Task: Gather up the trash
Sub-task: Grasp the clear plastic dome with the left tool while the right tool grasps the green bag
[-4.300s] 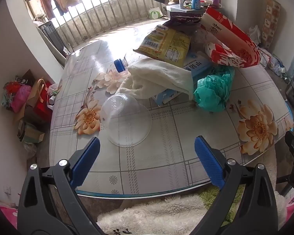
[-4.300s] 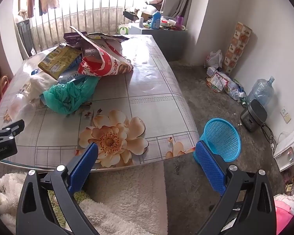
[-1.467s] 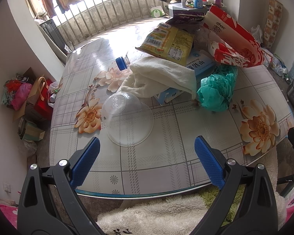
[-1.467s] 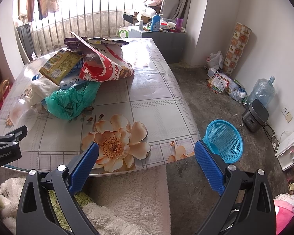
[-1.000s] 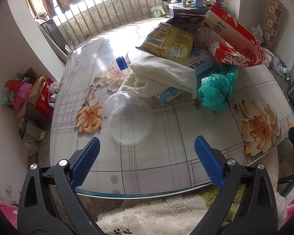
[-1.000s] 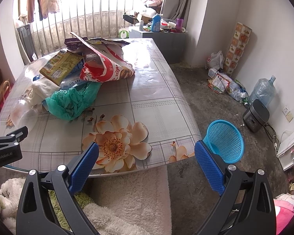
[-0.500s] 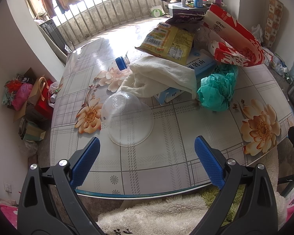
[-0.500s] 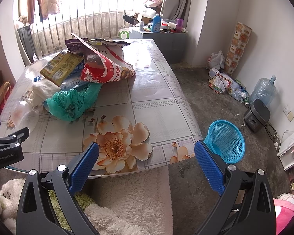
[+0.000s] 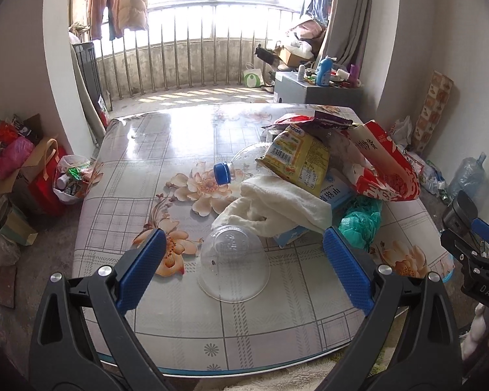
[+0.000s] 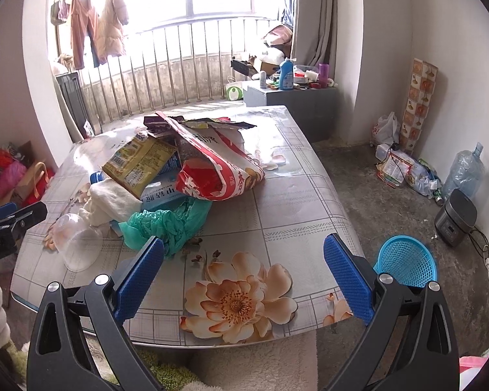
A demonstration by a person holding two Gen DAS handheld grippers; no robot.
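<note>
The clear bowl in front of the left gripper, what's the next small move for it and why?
Probably ease the left gripper forward and down onto the clear bowl. Its jaws stand wide open and empty, and the bowl lies upside down right between them, the nearest loose piece on the table. The blue basket waits on the floor.

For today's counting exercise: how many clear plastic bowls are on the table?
1. The bowl lies upside down near the table's front edge, just in front of the white cloth. The trash pile could hide others.
</note>
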